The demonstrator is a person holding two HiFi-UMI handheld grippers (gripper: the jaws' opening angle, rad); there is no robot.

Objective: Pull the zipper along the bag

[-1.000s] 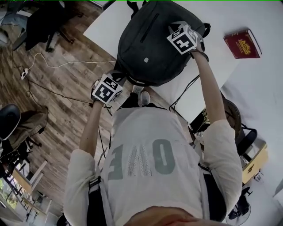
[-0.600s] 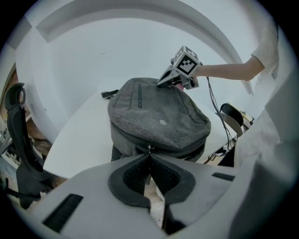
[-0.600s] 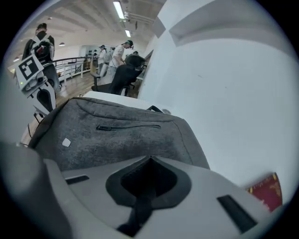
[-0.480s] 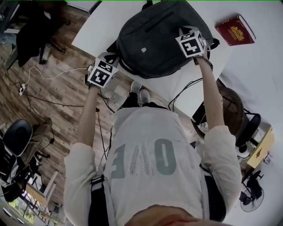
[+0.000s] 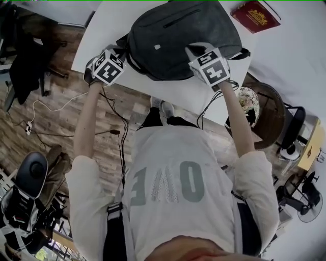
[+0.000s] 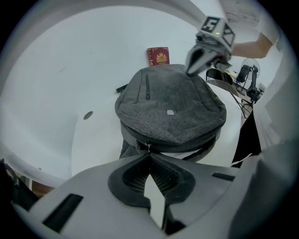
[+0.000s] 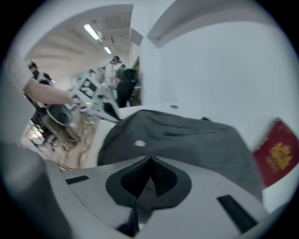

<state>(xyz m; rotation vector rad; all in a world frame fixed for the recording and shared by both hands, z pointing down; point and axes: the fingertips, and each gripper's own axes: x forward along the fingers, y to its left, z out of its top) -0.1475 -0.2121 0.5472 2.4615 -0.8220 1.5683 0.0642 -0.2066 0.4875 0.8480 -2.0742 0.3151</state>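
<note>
We see the dark grey backpack [image 5: 178, 41] lying flat on the white worktop [image 5: 109, 25], its front panel facing up, with a red book [image 5: 253, 15] well apart from it on the far side. Our left tongs [image 6: 149, 152] sit at the bag's left edge, tips drawn together on the small metal zipper pull [image 6: 148, 145] that hangs from the zipper line along the bag's side. Our right tongs [image 7: 149, 159] are at the bag's near right edge, their tips closed tight against the grey fabric. We cannot tell whether they pinch any of it. Both tongs point steeply down toward the bag, one on each side of it. Below the worktop's near edge, cables trail over the wooden floor [image 5: 61, 117].
</note>
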